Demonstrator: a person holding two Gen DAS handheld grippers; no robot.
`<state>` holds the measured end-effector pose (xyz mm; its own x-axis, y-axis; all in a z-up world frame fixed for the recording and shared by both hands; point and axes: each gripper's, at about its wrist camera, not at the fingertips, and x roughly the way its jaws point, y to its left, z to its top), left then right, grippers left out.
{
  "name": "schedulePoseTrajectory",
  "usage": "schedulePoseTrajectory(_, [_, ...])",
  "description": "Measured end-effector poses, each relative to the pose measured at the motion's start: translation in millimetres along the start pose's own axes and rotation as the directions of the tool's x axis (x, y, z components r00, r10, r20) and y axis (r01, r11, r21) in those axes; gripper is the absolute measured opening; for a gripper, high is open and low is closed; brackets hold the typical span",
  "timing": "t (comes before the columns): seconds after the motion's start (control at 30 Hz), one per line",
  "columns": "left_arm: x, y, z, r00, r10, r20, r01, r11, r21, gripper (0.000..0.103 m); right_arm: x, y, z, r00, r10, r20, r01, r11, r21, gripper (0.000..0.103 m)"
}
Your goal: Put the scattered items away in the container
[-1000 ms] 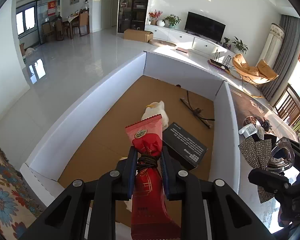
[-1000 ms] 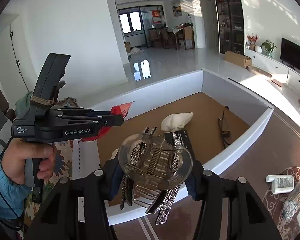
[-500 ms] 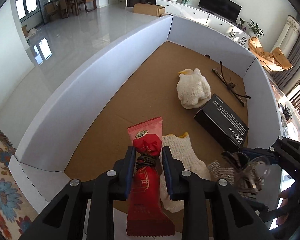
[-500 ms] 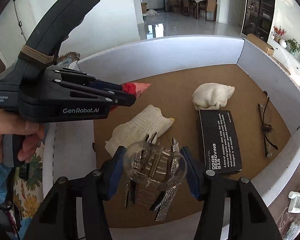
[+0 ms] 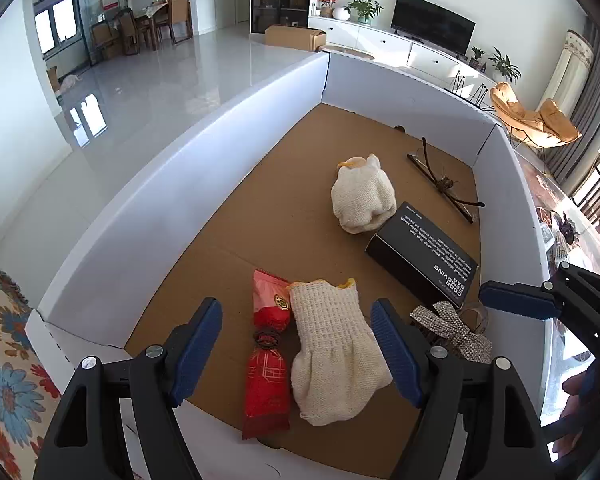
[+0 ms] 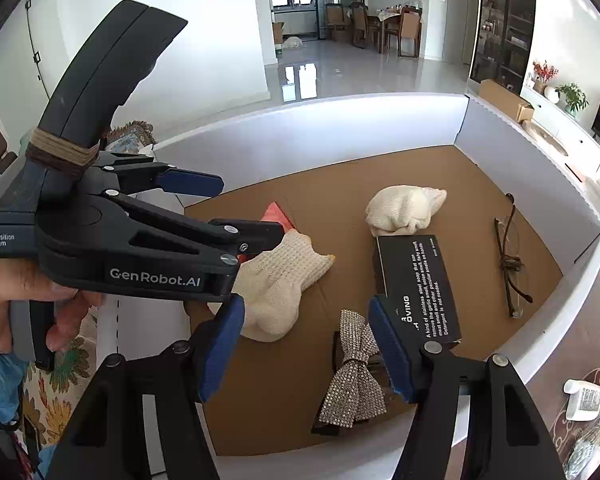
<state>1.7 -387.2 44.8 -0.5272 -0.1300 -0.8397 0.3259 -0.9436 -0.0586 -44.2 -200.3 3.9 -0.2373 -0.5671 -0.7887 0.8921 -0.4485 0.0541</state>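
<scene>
Over box [image 5: 204,184]: both fingers [image 5: 198,344] [image 6: 388,348] spread wide, holding nothing.

- In the right wrist view the left gripper [image 6: 236,216] hides most of the red packet [image 6: 275,215].
- Box [image 6: 416,284] lettering is cut by the right gripper's finger [image 6: 388,348].

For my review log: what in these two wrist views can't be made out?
- Red snack packet: in the right wrist view, mostly hidden behind the left gripper.
- Hair clip: its clear body is covered by the rhinestone bow and the right gripper finger.
- Black box: the large lettering is cut off by that finger.
- Items on the table outside the container: too small, at the frame edge.
</scene>
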Motion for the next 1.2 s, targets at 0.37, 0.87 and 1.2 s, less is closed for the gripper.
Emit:
schedulePoseTrajectory(0.37, [-92,-153,-31,0.954,-0.213,0.213,0.154,0.952,0.264,0.078,-132,-78,-144,0.923,-0.320,0.215,0.268,0.933,0.239,0.066])
schedulePoseTrajectory(0.87, [32,-375,-131,0.927,-0.371,-0.050,0.343,0.787,0.514,0.103,-205,-200,-366,0.783,-0.592,-0.194,0.595,0.619,0.512,0.066])
schedulePoseTrajectory(1.2, [40,-369,-132,0.905,-0.414,-0.096,0.407,0.782,0.472,0.103,-202,-217,-372,0.816,-0.546,-0.192,0.539,0.596,0.595,0.076])
